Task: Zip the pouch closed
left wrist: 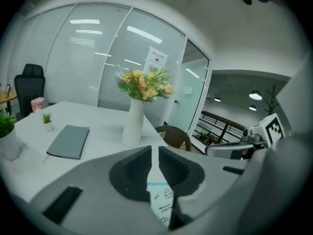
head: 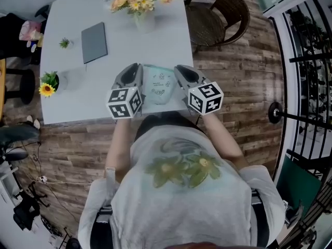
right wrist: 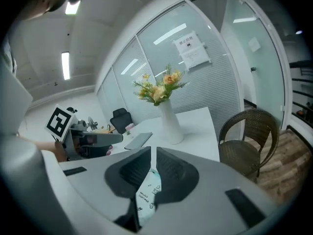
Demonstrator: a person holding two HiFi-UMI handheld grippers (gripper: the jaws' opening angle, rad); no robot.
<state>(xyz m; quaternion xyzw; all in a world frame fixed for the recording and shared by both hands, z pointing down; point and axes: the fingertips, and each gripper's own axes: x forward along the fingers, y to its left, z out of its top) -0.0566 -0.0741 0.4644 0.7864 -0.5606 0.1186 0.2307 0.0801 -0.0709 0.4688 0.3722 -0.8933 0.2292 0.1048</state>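
Observation:
A pale mint pouch (head: 158,85) with small printed drawings hangs between my two grippers, above the near edge of the white table (head: 72,105). My left gripper (head: 138,69) is shut on the pouch's left edge, and the fabric (left wrist: 162,203) shows in the narrow slit between its jaws (left wrist: 154,153). On the right edge my right gripper (head: 179,70) is shut as well; there the pouch (right wrist: 148,194) droops below the jaws (right wrist: 152,154). The zip itself is hidden from all views.
A white vase of flowers (head: 138,5) stands at the table's far side, with a grey notebook (head: 94,41), a tiny plant (head: 64,43) and a sunflower pot (head: 49,85) to the left. A wicker chair (head: 220,14) sits at the far right corner.

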